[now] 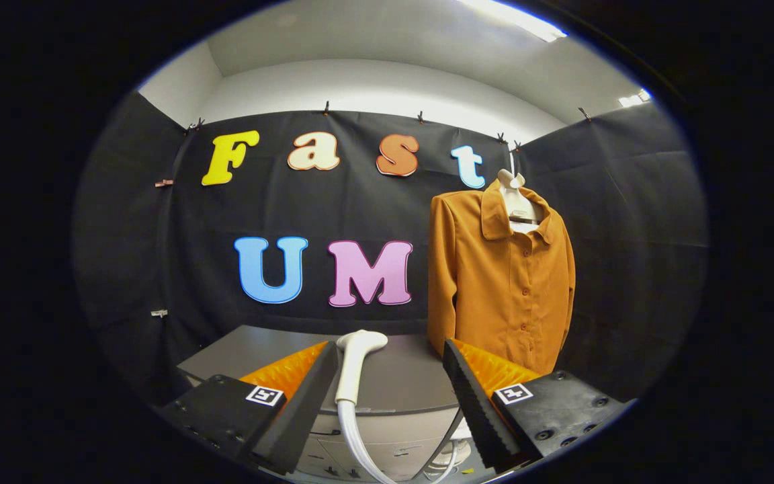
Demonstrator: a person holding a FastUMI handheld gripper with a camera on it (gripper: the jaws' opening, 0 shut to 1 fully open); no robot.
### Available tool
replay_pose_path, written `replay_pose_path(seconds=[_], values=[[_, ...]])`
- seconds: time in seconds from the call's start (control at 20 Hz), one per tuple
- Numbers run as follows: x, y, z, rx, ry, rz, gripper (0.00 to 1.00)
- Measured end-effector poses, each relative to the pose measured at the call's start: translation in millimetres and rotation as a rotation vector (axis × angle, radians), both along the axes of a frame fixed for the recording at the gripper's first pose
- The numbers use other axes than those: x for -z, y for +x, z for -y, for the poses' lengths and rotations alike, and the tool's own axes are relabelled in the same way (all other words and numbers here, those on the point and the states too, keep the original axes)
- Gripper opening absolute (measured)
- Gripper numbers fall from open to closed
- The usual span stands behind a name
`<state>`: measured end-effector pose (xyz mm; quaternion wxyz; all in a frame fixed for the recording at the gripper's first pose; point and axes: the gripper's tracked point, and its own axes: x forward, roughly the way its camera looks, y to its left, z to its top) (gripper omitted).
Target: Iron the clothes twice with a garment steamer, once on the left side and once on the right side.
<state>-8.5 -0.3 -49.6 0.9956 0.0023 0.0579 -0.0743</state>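
Gripper [390, 396] wide open, steamer head unheld between the fingers; shirt hanging at about 2 o'clock

The two black, ribbed fingers [473, 403] stand well apart, orange backing showing behind each — nothing clamped. The white garment steamer [353, 366] sits upright between them, nearer the left finger, apparently not touching either pad; its rounded head is at the top, a pale hose curving off the bottom toward 6 o'clock. It stands at the near edge of a grey cabinet [400, 376]. Beyond the right finger, toward 2 o'clock, the orange-brown shirt [504, 289] hangs on a white hanger [518, 202] — long sleeves, collar open, placket buttoned down the front, cloth fairly smooth with soft vertical folds along the left sleeve
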Motion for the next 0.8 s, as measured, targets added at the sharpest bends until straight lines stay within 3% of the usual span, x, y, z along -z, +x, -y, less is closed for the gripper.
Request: replay_pose_path(seconds=[0.2, 0.5, 0.8], values=[[22, 13, -8, 0.009, 0.011, -0.057, 0.98], [50, 63, -32, -0.075, 0.019, -0.111, 0.98], [100, 121, -47, -0.136, 0.053, -0.258, 0.99]])
